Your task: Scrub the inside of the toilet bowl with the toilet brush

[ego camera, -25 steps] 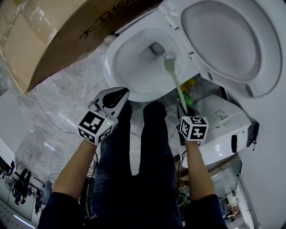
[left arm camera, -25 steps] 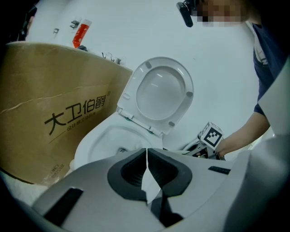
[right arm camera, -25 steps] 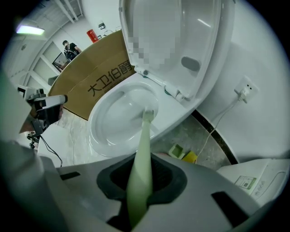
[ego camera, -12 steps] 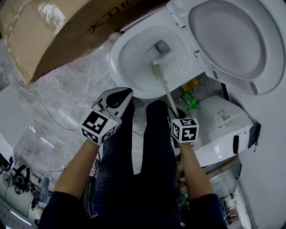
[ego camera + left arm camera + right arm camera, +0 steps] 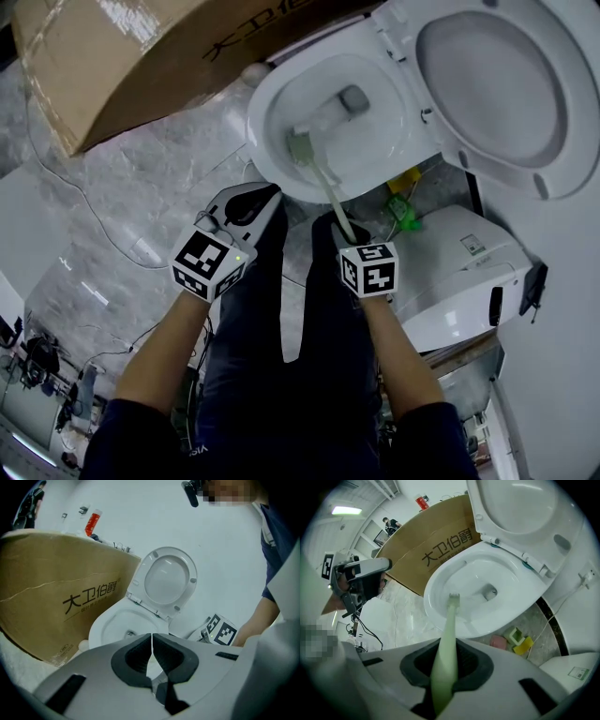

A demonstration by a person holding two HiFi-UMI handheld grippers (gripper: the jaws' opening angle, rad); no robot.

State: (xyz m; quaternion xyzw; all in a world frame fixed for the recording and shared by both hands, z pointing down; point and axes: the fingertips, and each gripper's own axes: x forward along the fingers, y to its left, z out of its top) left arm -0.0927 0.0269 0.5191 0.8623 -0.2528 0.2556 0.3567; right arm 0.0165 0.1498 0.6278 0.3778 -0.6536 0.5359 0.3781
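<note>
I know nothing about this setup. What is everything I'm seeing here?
toilet bowl: one, white, top centre of head view
lid: one, white, raised
toilet brush: one, pale green, head inside the bowl
cardboard box: one, brown, left of the toilet
boxy unit: one, white, floor right of the bowl
plastic pieces: three, pink, green, yellow, floor beside bowl
legs: two, dark trousers, before the bowl
left gripper: one, grey, shut, empty
right gripper: one, grey, shut on toilet brush

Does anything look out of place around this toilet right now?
Yes. A big cardboard box lies right beside the toilet bowl, crowding it. Small coloured bits, green, yellow and pink, are scattered on the floor at its base.
</note>
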